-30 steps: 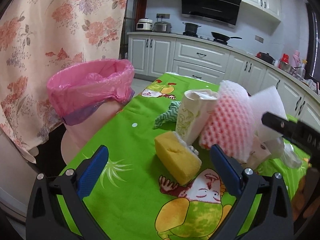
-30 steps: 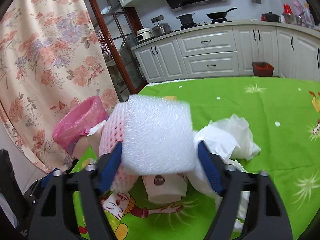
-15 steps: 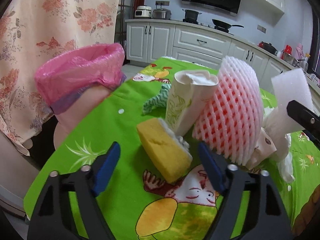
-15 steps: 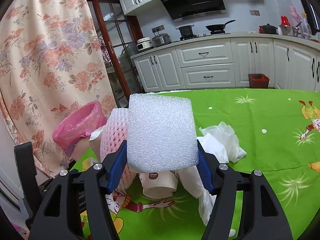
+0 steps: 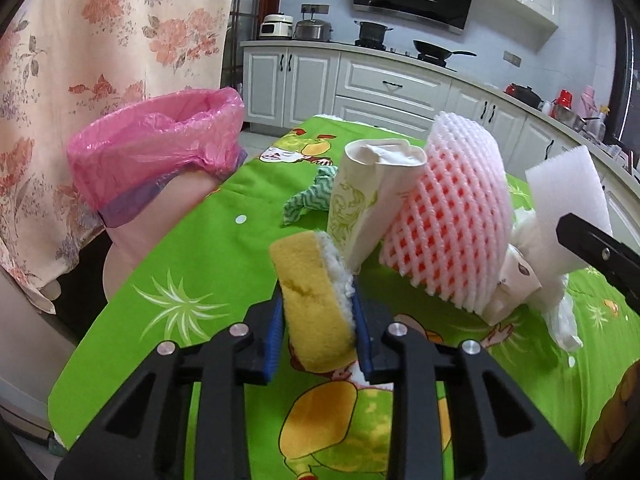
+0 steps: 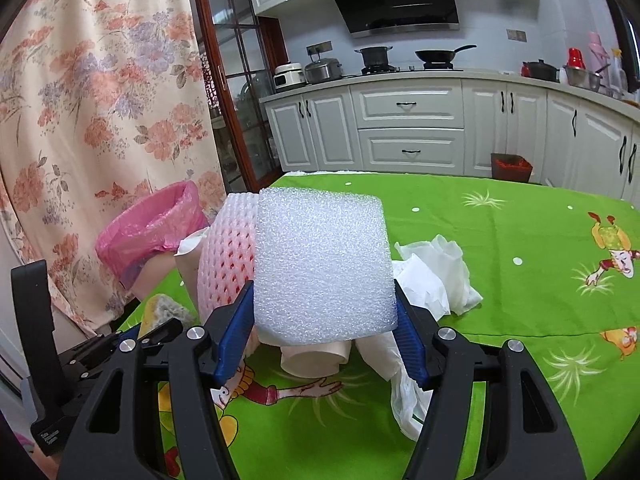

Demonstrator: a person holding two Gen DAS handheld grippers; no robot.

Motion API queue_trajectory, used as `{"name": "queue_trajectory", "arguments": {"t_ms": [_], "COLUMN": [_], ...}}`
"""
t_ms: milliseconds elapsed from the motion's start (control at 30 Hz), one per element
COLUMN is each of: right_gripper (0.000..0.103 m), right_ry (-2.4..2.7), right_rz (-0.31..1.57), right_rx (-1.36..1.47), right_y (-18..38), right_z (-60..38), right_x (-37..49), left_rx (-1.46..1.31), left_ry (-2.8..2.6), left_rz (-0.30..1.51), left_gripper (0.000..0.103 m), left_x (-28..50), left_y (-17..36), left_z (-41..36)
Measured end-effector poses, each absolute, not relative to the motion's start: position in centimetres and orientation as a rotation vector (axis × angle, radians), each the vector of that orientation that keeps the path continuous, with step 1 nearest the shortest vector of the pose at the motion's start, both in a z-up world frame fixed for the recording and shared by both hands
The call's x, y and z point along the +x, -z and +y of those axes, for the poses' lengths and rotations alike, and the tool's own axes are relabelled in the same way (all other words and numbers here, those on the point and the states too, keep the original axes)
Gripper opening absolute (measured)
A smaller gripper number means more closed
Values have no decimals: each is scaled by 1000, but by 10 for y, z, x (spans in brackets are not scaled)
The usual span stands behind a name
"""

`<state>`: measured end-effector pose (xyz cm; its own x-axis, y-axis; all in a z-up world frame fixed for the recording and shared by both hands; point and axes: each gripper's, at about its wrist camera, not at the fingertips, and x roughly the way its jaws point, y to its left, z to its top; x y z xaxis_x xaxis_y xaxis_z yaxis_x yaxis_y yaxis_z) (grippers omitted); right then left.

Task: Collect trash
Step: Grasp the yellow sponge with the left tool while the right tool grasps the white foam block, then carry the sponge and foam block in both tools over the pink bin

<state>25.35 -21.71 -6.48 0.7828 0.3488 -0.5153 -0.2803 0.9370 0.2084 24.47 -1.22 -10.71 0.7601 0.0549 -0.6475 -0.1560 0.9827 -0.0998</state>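
My left gripper (image 5: 318,332) is shut on a yellow sponge (image 5: 310,298) on the green tablecloth (image 5: 208,248). My right gripper (image 6: 325,330) is shut on a white foam block (image 6: 322,262), held above the table; the block also shows in the left wrist view (image 5: 568,188). A pink-lined trash bin (image 5: 156,160) stands off the table's left edge, also in the right wrist view (image 6: 150,232). A pink foam fruit net (image 5: 452,208), a crumpled paper cup (image 5: 368,200) and white tissue (image 6: 436,276) lie between the grippers.
A green-striped rag (image 5: 310,200) lies behind the cup. Another paper cup (image 6: 314,356) lies under the foam block. A floral curtain (image 5: 80,60) hangs at left. White kitchen cabinets (image 6: 408,128) stand behind the table.
My left gripper moved forward and closed on the yellow sponge. My right gripper lifted a little with the foam block still in it.
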Motion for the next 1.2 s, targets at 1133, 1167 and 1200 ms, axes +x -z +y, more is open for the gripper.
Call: {"name": "queue_trajectory", "arguments": {"t_ms": [1133, 1167, 1200], "right_gripper": [61, 61, 61], "right_ry": [-263, -269, -272], "right_rz": [538, 541, 543], "right_rx": [-201, -211, -221], "right_y": [34, 33, 32], "right_z": [-167, -162, -157], "right_x": [212, 212, 212], "left_rx": [-40, -40, -42], "left_ry": [-67, -70, -78], "left_rz": [479, 479, 473], "left_gripper": [29, 29, 29], "left_x": [181, 180, 178], "left_y": [39, 38, 37], "left_z": [7, 11, 15]}}
